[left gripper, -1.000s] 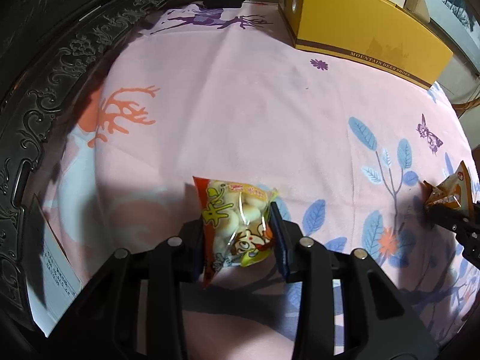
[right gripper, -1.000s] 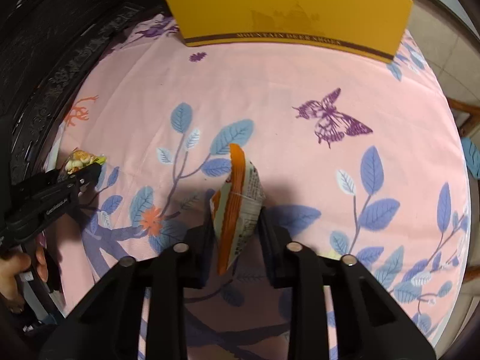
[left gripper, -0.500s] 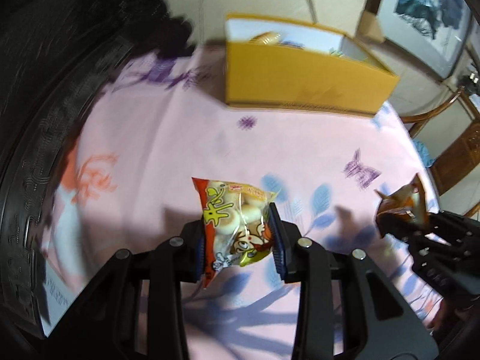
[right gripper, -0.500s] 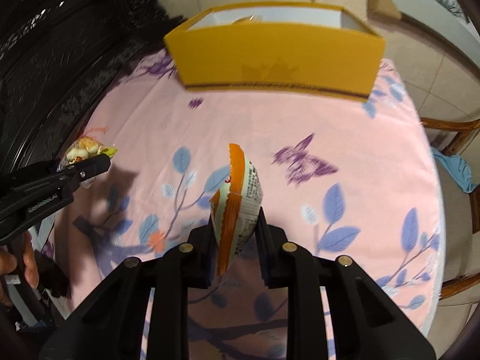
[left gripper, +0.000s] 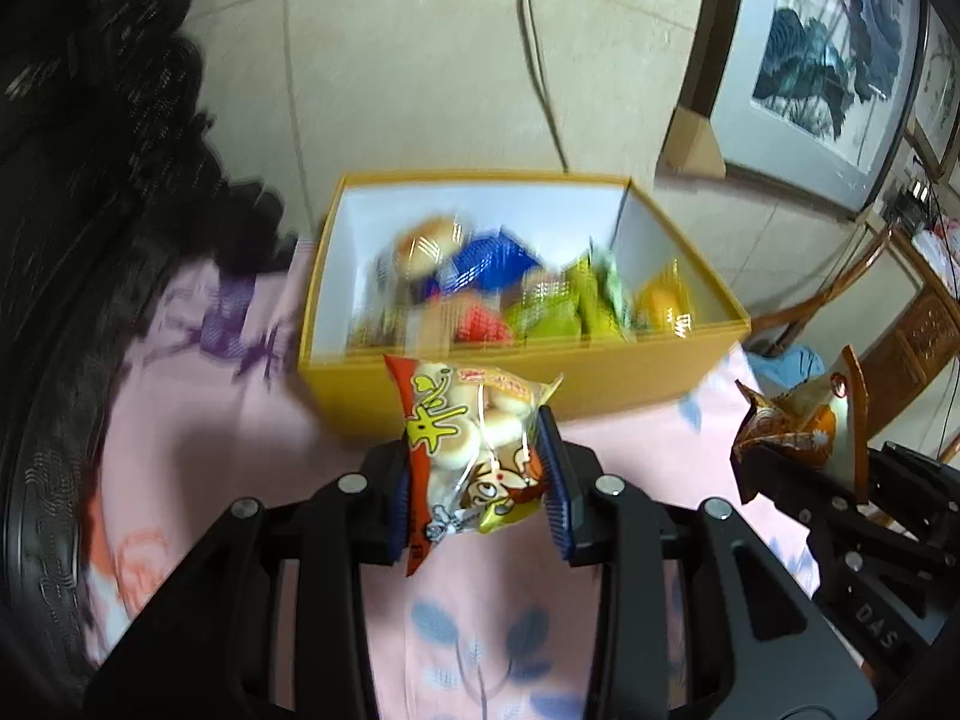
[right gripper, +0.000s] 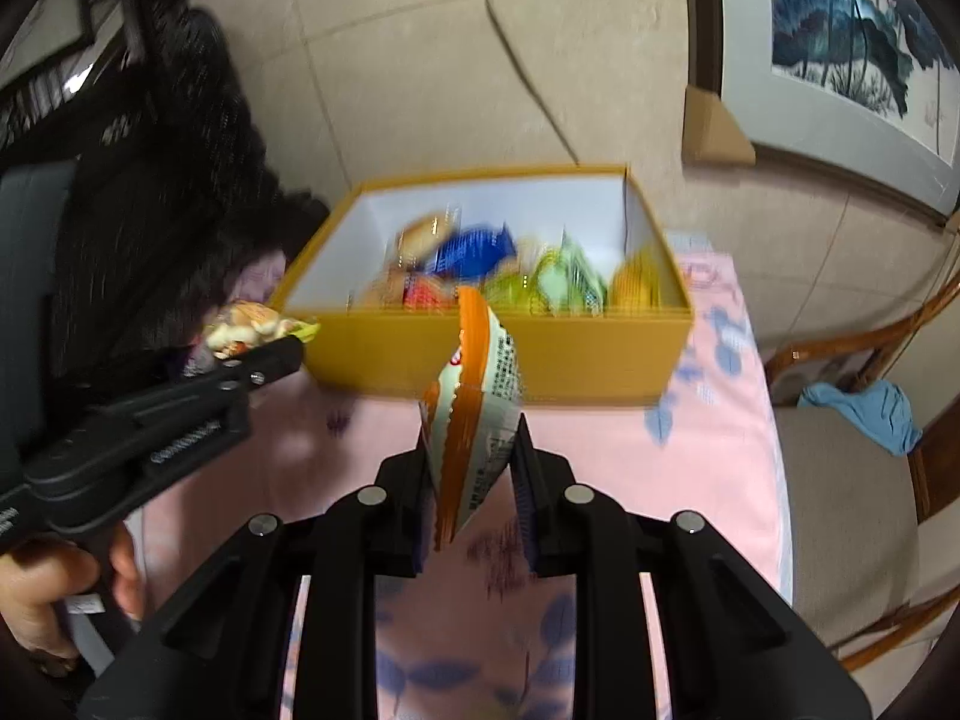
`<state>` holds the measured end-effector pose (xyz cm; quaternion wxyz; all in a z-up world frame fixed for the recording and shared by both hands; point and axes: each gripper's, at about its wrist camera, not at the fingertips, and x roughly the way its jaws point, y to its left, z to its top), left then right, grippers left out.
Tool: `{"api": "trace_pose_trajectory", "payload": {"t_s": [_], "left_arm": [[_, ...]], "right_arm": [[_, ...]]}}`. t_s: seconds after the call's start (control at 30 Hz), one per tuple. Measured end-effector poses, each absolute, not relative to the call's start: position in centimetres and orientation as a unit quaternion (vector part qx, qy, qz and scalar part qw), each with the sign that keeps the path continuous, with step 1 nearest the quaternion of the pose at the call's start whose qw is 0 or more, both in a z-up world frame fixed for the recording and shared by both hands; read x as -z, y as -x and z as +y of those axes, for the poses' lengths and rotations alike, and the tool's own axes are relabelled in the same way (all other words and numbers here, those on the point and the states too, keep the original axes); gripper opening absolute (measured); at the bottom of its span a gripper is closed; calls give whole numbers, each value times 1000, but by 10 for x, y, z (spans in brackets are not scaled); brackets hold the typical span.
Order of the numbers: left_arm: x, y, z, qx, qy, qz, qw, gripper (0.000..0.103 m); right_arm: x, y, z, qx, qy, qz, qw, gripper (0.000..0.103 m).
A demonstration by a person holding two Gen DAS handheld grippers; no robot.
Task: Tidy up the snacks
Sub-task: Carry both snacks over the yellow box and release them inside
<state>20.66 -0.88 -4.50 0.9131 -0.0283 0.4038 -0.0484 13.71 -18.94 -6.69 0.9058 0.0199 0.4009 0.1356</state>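
Note:
My left gripper [left gripper: 480, 480] is shut on a clear and red bag of small round biscuits [left gripper: 474, 438], held above the pink cloth just in front of the yellow box [left gripper: 540, 378]. My right gripper [right gripper: 471, 468] is shut on an orange and white snack packet [right gripper: 477, 396], also held up in front of the box [right gripper: 540, 360]. The box is open and holds several colourful snack packs [left gripper: 498, 288]. The right gripper with its packet shows at the right of the left wrist view [left gripper: 798, 426]; the left gripper shows at the left of the right wrist view [right gripper: 252, 336].
The table has a pink cloth [left gripper: 210, 420] with leaf prints. A dark carved chair back [left gripper: 90, 180] stands at the left. A wooden chair with a blue cloth [right gripper: 864, 408] is at the right. A tiled wall with a cable [right gripper: 528, 78] is behind the box.
Both grippers have risen and moved towards the yellow box with their packets. The box's open top and contents have come into view.

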Motion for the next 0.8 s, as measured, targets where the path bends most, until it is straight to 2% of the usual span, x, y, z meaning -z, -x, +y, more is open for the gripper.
{"api": "trace_pose_trajectory", "payload": {"t_s": [0.2,0.4,0.47,0.5,0.53,0.57,0.6,0.63,0.67,0.7,0.73,0.8], "left_arm": [[21,-277,-14,43,9,389,920,35],[20,-323,-12,39,10,396,918,36],[23,-336,-11,33,13,402,915,47],[24,-342,-10,27,18,405,914,76],[24,-349,-6,15,27,404,914,97],[23,-351,-4,-4,27,399,916,98],[22,-355,0,-17,30,399,916,101],[23,-358,3,-20,37,404,914,101],[24,-363,6,-21,43,416,908,101],[25,-364,7,-23,45,420,906,101],[26,-364,8,-25,43,418,907,101],[26,-362,7,-31,32,411,911,101]], "right_arm": [[43,-195,-186,-130,-20,384,914,23],[35,-245,-186,-122,-20,377,918,23],[36,-259,-184,-121,-18,380,917,26],[38,-266,-183,-120,-17,384,916,28],[40,-275,-182,-116,-16,391,913,39],[41,-281,-181,-110,-18,394,912,49],[41,-286,-184,-88,-22,389,917,67],[41,-286,-186,-75,-27,381,921,77],[40,-287,-188,-68,-33,374,924,82],[41,-288,-189,-65,-35,373,925,94],[42,-289,-189,-63,-35,375,924,98],[45,-291,-189,-64,-36,378,923,99]]}}
